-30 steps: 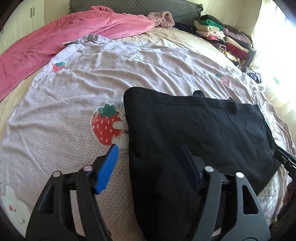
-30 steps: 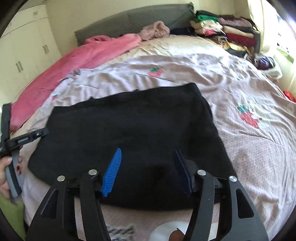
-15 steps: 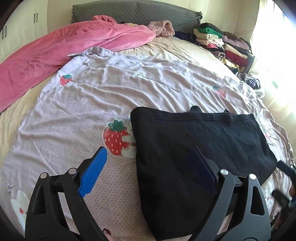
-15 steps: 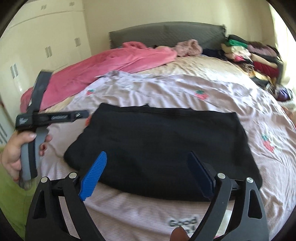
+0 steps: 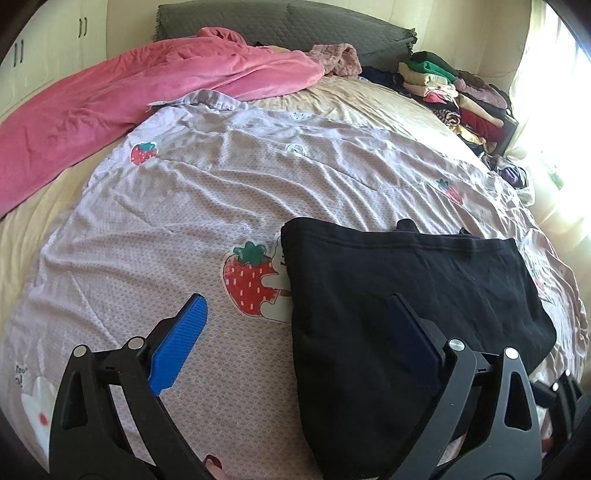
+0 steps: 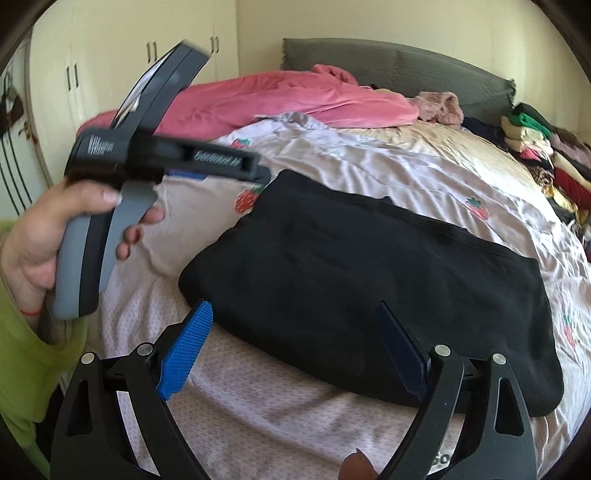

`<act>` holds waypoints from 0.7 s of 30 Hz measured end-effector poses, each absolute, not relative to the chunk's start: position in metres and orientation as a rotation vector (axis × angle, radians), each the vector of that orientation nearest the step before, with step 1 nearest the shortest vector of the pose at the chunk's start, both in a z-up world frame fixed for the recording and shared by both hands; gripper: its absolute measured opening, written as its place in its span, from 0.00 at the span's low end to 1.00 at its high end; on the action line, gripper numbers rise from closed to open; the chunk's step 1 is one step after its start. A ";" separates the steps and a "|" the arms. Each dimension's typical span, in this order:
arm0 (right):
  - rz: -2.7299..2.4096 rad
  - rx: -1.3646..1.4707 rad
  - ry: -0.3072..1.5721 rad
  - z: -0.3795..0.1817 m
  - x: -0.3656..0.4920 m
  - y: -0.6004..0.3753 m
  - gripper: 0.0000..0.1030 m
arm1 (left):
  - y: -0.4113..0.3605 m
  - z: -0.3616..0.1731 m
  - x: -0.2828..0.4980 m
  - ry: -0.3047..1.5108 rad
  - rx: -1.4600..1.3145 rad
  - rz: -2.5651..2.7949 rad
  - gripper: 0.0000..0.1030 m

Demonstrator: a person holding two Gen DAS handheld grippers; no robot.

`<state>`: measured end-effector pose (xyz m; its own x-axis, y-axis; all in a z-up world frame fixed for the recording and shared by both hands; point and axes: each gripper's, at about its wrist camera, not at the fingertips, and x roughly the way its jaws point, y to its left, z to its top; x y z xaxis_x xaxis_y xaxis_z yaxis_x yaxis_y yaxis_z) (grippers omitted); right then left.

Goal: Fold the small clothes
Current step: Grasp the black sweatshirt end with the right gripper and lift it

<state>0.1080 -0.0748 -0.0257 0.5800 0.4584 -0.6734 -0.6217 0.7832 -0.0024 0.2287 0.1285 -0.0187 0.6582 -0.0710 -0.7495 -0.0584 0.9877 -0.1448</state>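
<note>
Black garment (image 5: 399, 295) lies flat on the bed as a wide rectangle, apparently doubled over already: one long edge carries a stitched hem line, the short end near the strawberry print (image 5: 251, 284) looks like a rounded fold. It sits on the lilac strawberry sheet (image 5: 207, 206), toward the near edge of the bed, likely so both ends stay within reach. In the left wrist view the garment fills 3 to 5 o'clock; in the right wrist view (image 6: 369, 273) it spans the centre. Left claw (image 5: 295, 339) is spread wide and holds nothing; one blue pad hangs over bare sheet, the other over black cloth, so it straddles the folded short end, above it, no contact seen. Right claw (image 6: 295, 350) is likewise spread and empty, hovering off the near long edge. Judgement: both are backed off between folds; a crosswise fold would come next, calling for a pinch at a short-end corner. Soft knit, likely to slump if pinched on one layer only. The left hand (image 6: 55, 229) grips its tool's handle at 9 o'clock, raised clear of the bed. Outward: pink blanket (image 5: 129, 99) at 10 to 11 o'clock, grey headboard (image 5: 295, 26) at 12, a stack of folded clothes (image 5: 454, 92) at 2, probably the finished pile.
</note>
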 end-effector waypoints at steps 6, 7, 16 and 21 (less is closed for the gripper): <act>0.637 -0.362 0.712 -0.043 0.105 -0.057 0.86 | 0.131 -0.029 0.234 0.872 -0.175 -0.006 0.89; 0.638 -0.377 0.711 -0.046 0.105 -0.054 0.86 | 0.131 -0.031 0.235 0.875 -0.181 -0.007 0.89; 0.602 -0.566 0.685 -0.075 0.104 -0.027 0.86 | 0.132 -0.041 0.240 0.889 -0.177 0.006 0.89; 0.585 -0.611 0.653 -0.082 0.112 -0.015 0.85 | 0.132 -0.042 0.241 0.889 -0.179 0.004 0.89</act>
<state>0.1119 -0.0155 -0.0820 0.6511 0.2988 -0.6977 -0.6610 0.6750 -0.3277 0.2409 0.1322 -0.0421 0.6308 -0.0704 -0.7727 -0.0778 0.9851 -0.1533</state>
